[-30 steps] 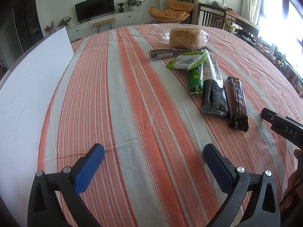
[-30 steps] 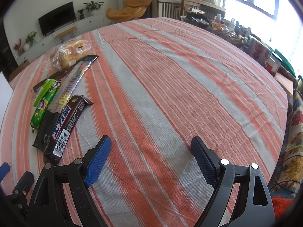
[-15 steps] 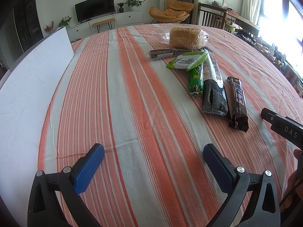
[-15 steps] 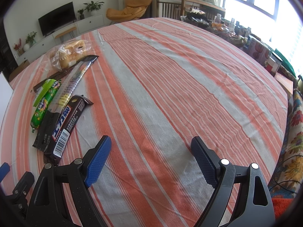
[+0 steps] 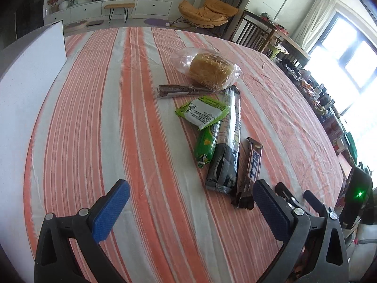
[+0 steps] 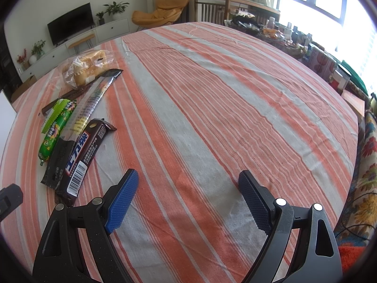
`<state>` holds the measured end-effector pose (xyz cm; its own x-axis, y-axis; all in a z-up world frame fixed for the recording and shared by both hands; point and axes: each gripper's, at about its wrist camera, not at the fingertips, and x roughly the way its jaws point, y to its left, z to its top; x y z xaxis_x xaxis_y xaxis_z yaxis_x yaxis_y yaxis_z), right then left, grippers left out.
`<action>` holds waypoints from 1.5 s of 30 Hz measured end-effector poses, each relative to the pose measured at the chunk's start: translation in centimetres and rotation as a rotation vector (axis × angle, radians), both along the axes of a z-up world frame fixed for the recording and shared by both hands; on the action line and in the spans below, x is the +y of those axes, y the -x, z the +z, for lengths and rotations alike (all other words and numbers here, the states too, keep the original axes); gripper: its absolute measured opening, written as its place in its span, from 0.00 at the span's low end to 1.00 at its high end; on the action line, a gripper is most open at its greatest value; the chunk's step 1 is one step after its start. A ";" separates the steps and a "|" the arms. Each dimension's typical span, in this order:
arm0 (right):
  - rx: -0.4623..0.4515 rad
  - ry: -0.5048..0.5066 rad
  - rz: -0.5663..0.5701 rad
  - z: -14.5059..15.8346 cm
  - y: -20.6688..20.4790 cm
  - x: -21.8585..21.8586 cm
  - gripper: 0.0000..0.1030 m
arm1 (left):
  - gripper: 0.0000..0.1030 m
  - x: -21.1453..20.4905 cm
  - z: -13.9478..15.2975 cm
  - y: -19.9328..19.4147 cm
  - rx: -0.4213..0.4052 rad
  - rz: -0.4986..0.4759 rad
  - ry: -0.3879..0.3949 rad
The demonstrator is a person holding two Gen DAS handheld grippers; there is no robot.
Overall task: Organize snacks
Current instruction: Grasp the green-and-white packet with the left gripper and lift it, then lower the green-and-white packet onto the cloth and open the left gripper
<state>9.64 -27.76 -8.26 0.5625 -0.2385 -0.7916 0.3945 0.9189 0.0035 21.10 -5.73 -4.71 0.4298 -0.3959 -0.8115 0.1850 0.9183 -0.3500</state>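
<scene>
Several snacks lie in a loose row on the striped tablecloth (image 5: 106,129): bagged bread (image 5: 209,70), a thin dark bar (image 5: 181,90), a green-and-white packet (image 5: 202,112), a green tube snack (image 5: 206,145), a long black packet (image 5: 228,141) and a brown chocolate bar (image 5: 253,165). My left gripper (image 5: 190,188) hovers open just short of the near ends of the black packet and chocolate bar. My right gripper (image 6: 188,184) is open over bare cloth, with the chocolate bar (image 6: 82,158), green tube (image 6: 56,127), long packet (image 6: 94,96) and bread (image 6: 87,70) to its left.
A white board (image 5: 26,89) stands along the table's left side. A cluttered side table (image 6: 294,40) and a floral cushion (image 6: 367,165) lie past the right edge. A black device with a green light (image 5: 358,193) sits at the right of the left wrist view.
My left gripper has moved up and to the right, closer to the snack row, still open. The right gripper has not moved.
</scene>
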 end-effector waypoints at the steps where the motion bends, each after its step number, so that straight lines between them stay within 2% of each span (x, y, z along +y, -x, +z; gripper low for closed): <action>1: 0.000 0.000 0.000 0.0 0.0 0.0 0.87 | 1.00 -0.4 0.4 -1.7 0.036 0.012 0.030; 3: 0.000 -0.001 0.001 0.0 0.0 0.0 0.87 | 1.00 -1.4 0.6 -5.2 0.121 0.045 0.064; 6: 0.000 -0.001 0.002 0.0 0.0 0.1 0.87 | 0.99 -3.2 -0.1 -9.4 0.205 0.066 0.026; 8: 0.000 -0.001 0.005 0.2 -0.1 0.1 0.88 | 0.99 -4.5 -1.2 -11.0 0.256 0.061 -0.020; 10: 0.000 -0.001 0.008 0.3 -0.2 0.1 0.89 | 0.98 -5.3 -2.4 -11.9 0.304 0.063 -0.029; 11: 0.000 -0.001 0.009 0.3 -0.3 0.2 0.89 | 0.93 -5.4 -2.9 -12.2 0.321 0.073 -0.025; 12: -0.001 -0.001 0.009 0.3 -0.3 0.2 0.89 | 0.90 -5.5 -2.9 -12.2 0.314 0.086 -0.026; 13: 0.000 -0.001 0.009 0.3 -0.3 0.2 0.89 | 0.83 -5.5 -2.6 -12.1 0.291 0.092 -0.023; 14: -0.001 -0.001 0.009 0.3 -0.4 0.2 0.89 | 0.60 -5.5 -2.6 -12.1 0.286 0.085 -0.024; 15: -0.001 -0.001 0.010 0.3 -0.4 0.2 0.89 | 0.48 -5.4 -2.5 -12.0 0.279 0.078 -0.033; 18: -0.002 -0.003 0.011 0.3 -0.5 0.2 0.90 | 0.48 -4.2 -2.4 -11.2 0.253 0.072 -0.004; 20: -0.003 -0.003 0.010 0.3 -0.5 0.3 0.90 | 0.48 -3.0 -2.0 -10.3 0.225 0.079 -0.012; 24: -0.002 -0.003 0.012 0.3 -0.5 0.2 0.90 | 0.48 0.3 -0.2 -6.5 0.167 0.054 0.003; 28: -0.003 -0.002 0.011 0.3 -0.5 0.2 0.90 | 0.48 2.7 0.7 -0.9 0.087 0.018 -0.108; 32: -0.004 -0.002 0.010 0.3 -0.5 0.2 0.90 | 0.48 3.6 -0.8 3.9 0.032 -0.006 -0.231; 36: -0.003 -0.002 0.010 0.2 -0.4 0.2 0.90 | 0.48 3.3 -3.0 6.2 -0.019 -0.024 -0.299; 38: -0.004 -0.002 0.011 0.2 -0.5 0.2 0.90 | 0.49 3.2 -3.3 6.8 -0.090 -0.015 -0.317; 40: -0.004 -0.002 0.011 0.2 -0.4 0.2 0.90 | 0.60 3.0 -3.6 7.0 -0.140 -0.011 -0.344; 42: -0.004 -0.002 0.011 0.2 -0.4 0.2 0.90 | 0.86 3.0 -3.9 6.8 -0.157 0.023 -0.364; 45: -0.005 -0.002 0.011 0.3 -0.4 0.2 0.90 | 0.97 4.2 -4.4 6.5 -0.147 0.082 -0.317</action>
<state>10.07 -27.57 -8.00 0.5686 -0.2310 -0.7895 0.3845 0.9231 0.0068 14.60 -1.49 -9.11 0.5711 -0.0936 -0.8155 0.1337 0.9908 -0.0202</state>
